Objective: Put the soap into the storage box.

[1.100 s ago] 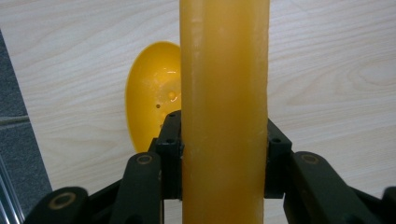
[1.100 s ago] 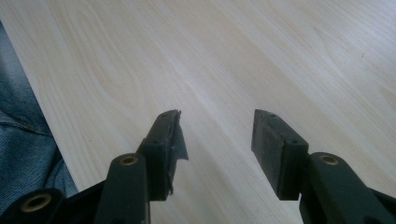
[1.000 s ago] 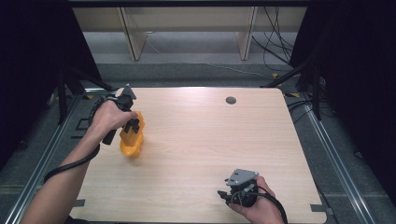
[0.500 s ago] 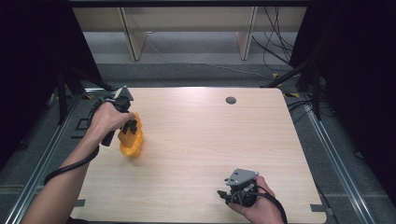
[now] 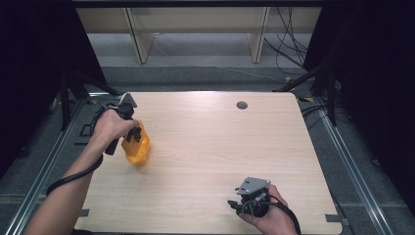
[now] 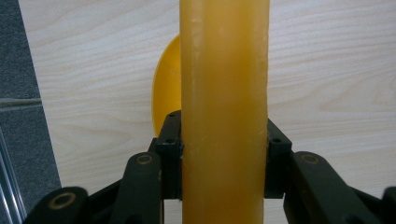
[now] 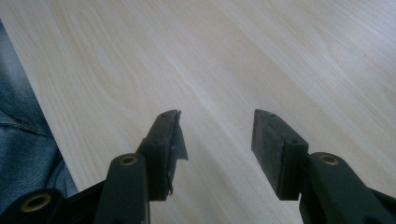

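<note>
Tongs on the L side [image 5: 133, 134] pinch a yellow-orange plastic thing [image 5: 135, 149] at the desk's [image 5: 220, 142] L edge, seen from the high view; L hand [image 5: 111, 128] wraps the grip, cable trailing back along the forearm. Left gripper view: the thing's thick straight part [image 6: 225, 112] runs upright betw. both pads, which press on it from either side, w/ a rounded yellow part [image 6: 167, 88] behind it, pale wood beyond. What the thing is, can't tell. R tongs [image 7: 215, 135] stand spread, nothing betw. them, aimed across bare wood. R hand [image 5: 266, 213] sits near the desk's front edge, well apart from the yellow thing. Small dark round hole [image 5: 242, 105] near the far edge.
</note>
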Motion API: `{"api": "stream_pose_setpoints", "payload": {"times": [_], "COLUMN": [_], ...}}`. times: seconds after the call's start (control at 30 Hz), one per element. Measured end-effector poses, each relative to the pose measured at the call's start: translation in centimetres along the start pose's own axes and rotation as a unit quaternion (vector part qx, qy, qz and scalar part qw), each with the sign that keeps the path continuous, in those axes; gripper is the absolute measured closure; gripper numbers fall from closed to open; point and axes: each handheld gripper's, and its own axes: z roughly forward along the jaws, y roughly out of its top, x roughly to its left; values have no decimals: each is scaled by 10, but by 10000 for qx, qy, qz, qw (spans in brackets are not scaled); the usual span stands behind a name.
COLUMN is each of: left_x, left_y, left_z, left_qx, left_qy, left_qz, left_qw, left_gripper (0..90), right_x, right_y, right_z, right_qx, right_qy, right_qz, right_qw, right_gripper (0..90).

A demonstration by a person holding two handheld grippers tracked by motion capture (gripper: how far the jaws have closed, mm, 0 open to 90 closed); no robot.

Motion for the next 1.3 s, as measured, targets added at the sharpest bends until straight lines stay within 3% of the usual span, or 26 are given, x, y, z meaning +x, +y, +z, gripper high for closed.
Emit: {"api": "stream_pose_setpoints", "payload": {"times": [0.07,0.17,0.23,0.33,0.37,0.4,0.47,0.53,0.7,0.77,0.83,0.93,1.03,1.1,1.27,1.3], "left_x": [0,3,1,4,4,2,2,3,4,3,6,7,6,3,5,6], "left_y": [0,0,0,1,1,1,0,0,0,0,1,0,0,-1,-2,-2], "left_z": [1,1,3,3,3,6,7,8,11,13,11,13,14,19,23,23], "left_qx": [24,232,173,224,248,100,96,114,160,82,274,226,210,63,152,287], "left_qy": [-27,-19,-26,20,5,-8,-20,-6,-44,-13,-5,-13,-35,-60,-66,-72], "left_qz": [36,254,123,207,163,-8,-92,16,16,-71,163,194,114,-106,58,118], "left_qw": [10000,9994,9998,9995,9996,9999,9999,9999,9999,9999,9995,9996,9997,9999,9998,9995], "left_gripper": [605,605,605,605,605,605,605,605,605,605,605,605,604,605,604,604], "right_x": [-1,0,0,0,0,0,0,0,1,0,1,1,0,0,2,3], "right_y": [0,0,0,0,0,0,0,0,0,0,0,0,0,0,0,0], "right_z": [0,0,0,-1,-1,0,0,0,0,0,0,1,0,0,0,1], "right_qx": [-33,-7,1,-1,-1,5,9,10,24,41,25,44,116,115,132,84], "right_qy": [-17,-20,1,11,12,18,16,8,20,25,20,36,67,63,85,61], "right_qz": [-49,-24,3,19,19,17,10,3,40,-20,39,13,1,-2,60,66], "right_qw": [10000,10000,10000,10000,10000,10000,10000,10000,10000,10000,10000,10000,9999,9999,9999,9999], "right_gripper": [521,521,521,521,521,521,521,521,521,521,521,520,520,520,519,519]}}
